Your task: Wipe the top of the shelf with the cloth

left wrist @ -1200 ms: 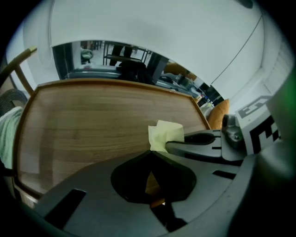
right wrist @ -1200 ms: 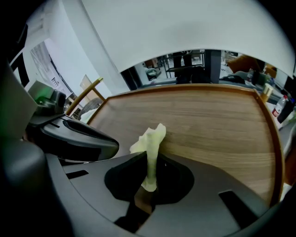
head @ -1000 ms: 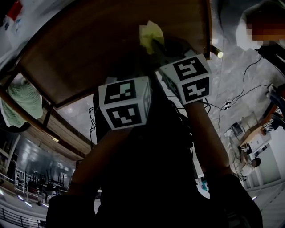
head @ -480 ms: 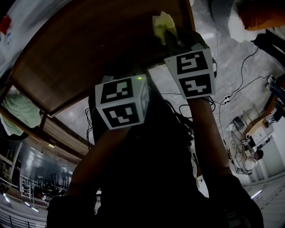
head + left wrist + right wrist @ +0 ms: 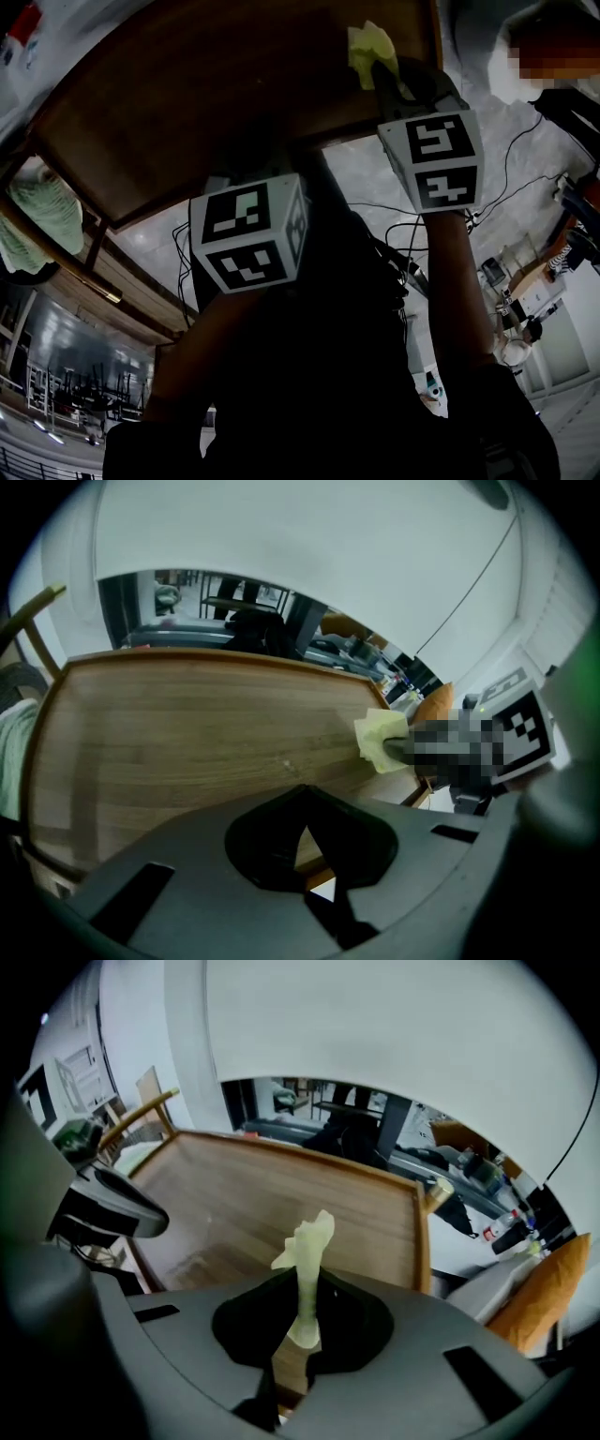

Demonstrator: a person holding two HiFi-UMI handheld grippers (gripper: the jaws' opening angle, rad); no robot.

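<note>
My right gripper (image 5: 302, 1324) is clamped on the yellow cloth (image 5: 306, 1251). A twisted strip of it stands up between the jaws, and its free end seems to rest on the wooden shelf top (image 5: 281, 1190). Over the last second I have carried the cloth along the near side of the board towards its right-hand rim, and it now sits close to that corner. I judge this stroke is nearly spent, and most of the top to my left is not yet wiped. My left gripper (image 5: 303, 808) has sunk a little lower and hangs at the near edge, jaws together on nothing. I can read no brand or writing anywhere. The marker cube (image 5: 434, 161) shows only black-and-white squares, and the far bottles are too small to read.
</note>
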